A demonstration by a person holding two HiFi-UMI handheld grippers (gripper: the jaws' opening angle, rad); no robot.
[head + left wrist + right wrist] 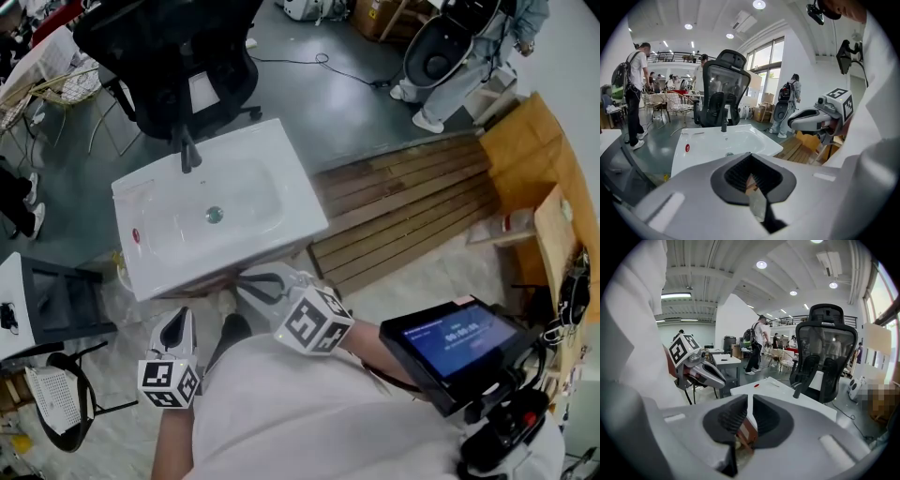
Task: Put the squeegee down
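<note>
I cannot make out a squeegee in any view. A white sink basin (281,155) with a black faucet (187,150) and a round drain (215,215) stands in front of me. A small red mark (136,235) sits on its near left rim. My left gripper (175,323) is held close to my body, below the sink's near edge, shut with nothing between its pads (750,157). My right gripper (251,278) hovers beside the sink's near edge, its pads together and empty (750,401). Each gripper shows in the other's view: the right (793,124) and the left (722,382).
A black office chair (178,56) stands behind the sink. A slatted wooden platform (412,206) lies to the right, with cardboard (525,150) beyond it. A screen device (455,342) is mounted at my right side. A person (459,66) stands at the back; a dark stand (56,305) is at left.
</note>
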